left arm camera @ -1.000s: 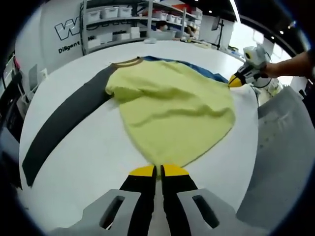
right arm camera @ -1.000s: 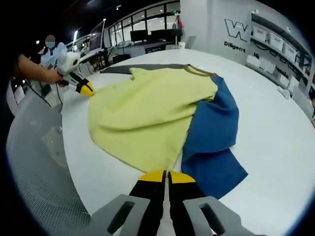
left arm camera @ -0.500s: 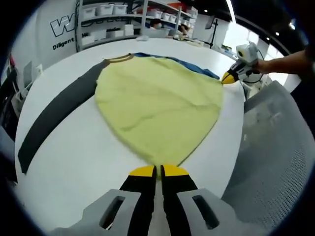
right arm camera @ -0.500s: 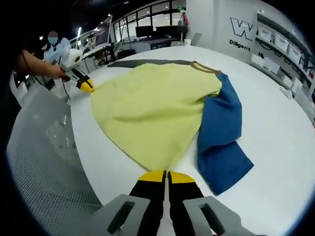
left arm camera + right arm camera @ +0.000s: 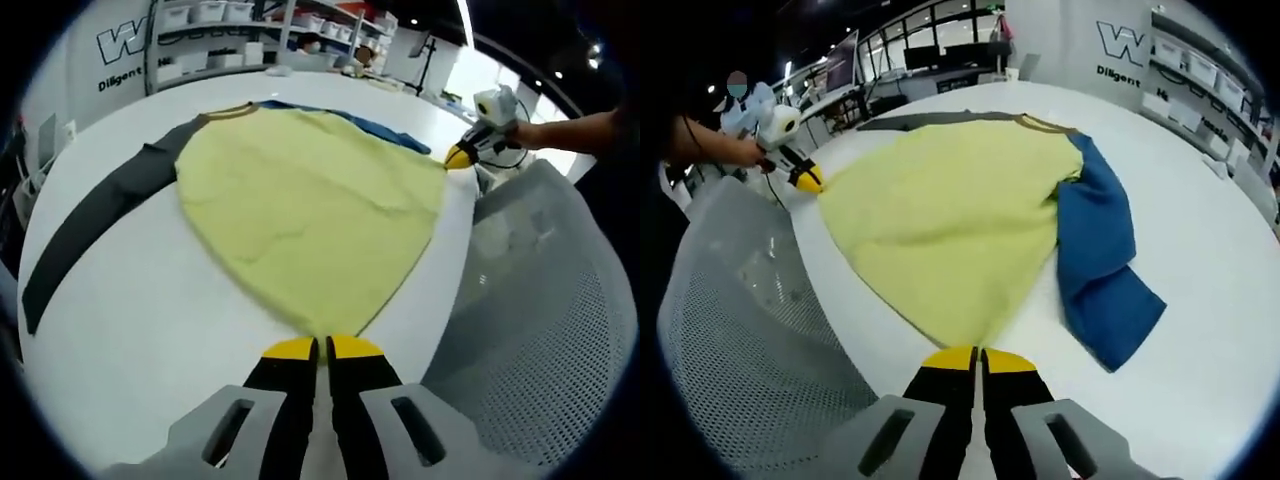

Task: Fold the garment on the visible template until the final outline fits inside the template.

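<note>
Yellow-green fabric covered most of the white table (image 5: pixel 130 330) in both views: it was the body of the garment (image 5: pixel 310 210), spread flat and pulled tight between the two grippers. One landmark serves for all places here, the tan collar (image 5: pixel 232 112) of the garment, which lay at the far side of the table.

From the collar, a dark grey sleeve (image 5: pixel 90 230) ran out along the table to the left in the left gripper view. On the other side of the collar a blue sleeve (image 5: pixel 1102 250) lay beside the yellow body and reached past its edge toward the near rim of the table, as the right gripper view showed.

The left gripper (image 5: pixel 320 349) was at the hem corner opposite to the collar. Its yellow-tipped jaws were closed together, and the point of the yellow fabric went in between them, so it was gripping the hem. The right gripper (image 5: pixel 979 358) stood in the same way at the other hem corner, with jaws pressed together on the fabric. Each gripper appeared also in the other view, at the far corner of the hem, held by a hand (image 5: pixel 527 133).

A grey mesh chair (image 5: pixel 530 330) stood just beside the table rim, on the side away from the collar. Shelves with white boxes (image 5: pixel 215 12) were behind the collar, well apart from the table.
</note>
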Tool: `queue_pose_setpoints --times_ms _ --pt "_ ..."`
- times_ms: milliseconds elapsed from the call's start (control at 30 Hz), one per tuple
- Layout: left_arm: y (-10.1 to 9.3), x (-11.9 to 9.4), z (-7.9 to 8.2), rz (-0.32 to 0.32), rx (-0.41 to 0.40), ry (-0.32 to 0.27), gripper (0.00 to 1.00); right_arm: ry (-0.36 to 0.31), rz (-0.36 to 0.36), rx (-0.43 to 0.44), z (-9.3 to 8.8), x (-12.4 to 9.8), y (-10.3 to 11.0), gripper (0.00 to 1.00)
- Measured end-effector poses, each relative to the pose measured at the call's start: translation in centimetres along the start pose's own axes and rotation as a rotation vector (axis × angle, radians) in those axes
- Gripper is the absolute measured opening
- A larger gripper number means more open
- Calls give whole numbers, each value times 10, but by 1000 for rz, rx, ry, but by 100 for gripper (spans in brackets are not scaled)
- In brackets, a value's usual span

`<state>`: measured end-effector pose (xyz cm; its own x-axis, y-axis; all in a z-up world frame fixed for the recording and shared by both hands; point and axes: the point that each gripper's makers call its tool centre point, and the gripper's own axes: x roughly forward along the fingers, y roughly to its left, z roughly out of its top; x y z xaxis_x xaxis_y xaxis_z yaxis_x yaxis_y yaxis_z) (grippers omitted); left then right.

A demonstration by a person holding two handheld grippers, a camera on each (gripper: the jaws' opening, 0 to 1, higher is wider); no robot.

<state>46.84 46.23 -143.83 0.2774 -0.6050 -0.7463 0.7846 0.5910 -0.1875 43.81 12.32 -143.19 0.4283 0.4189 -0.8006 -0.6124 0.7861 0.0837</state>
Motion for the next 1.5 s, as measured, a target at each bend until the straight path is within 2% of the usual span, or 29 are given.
queue_pose_setpoints --times_ms 67,133,233,333,433,533,800,1000,1233,1400,1500 --pt "0 0 0 0 -3 -1 3 7 11 4 -5 0 3 0" --pt "0 -1 -1 5 26 -5 3 5 10 -4 -6 1 2 0" --pt "-2 -2 1 10 60 -12 4 -14 20 6 0 -2 4 0" --pt "-1 -5 4 20 105 -33 5 -63 8 -28 9 -5 -4 0" --pt "0 -7 3 24 106 -37 8 -97 -13 -5 17 -9 -15 12" --pt "5 -10 2 38 98 -42 8 -109 -34 5 20 -12 -26 13" --pt "10 -14 6 58 95 -47 6 -74 -110 -61 13 -5 -59 14" --pt "8 -15 10 58 107 -53 5 -47 -123 -73 9 4 -71 16" --pt "10 -18 15 70 114 -61 4 -22 -146 -101 10 14 -82 11" --pt "11 -19 17 77 121 -68 5 -11 -161 -96 12 17 -86 0" --pt "11 -19 19 84 148 -76 8 -10 -171 -90 13 17 -90 0"
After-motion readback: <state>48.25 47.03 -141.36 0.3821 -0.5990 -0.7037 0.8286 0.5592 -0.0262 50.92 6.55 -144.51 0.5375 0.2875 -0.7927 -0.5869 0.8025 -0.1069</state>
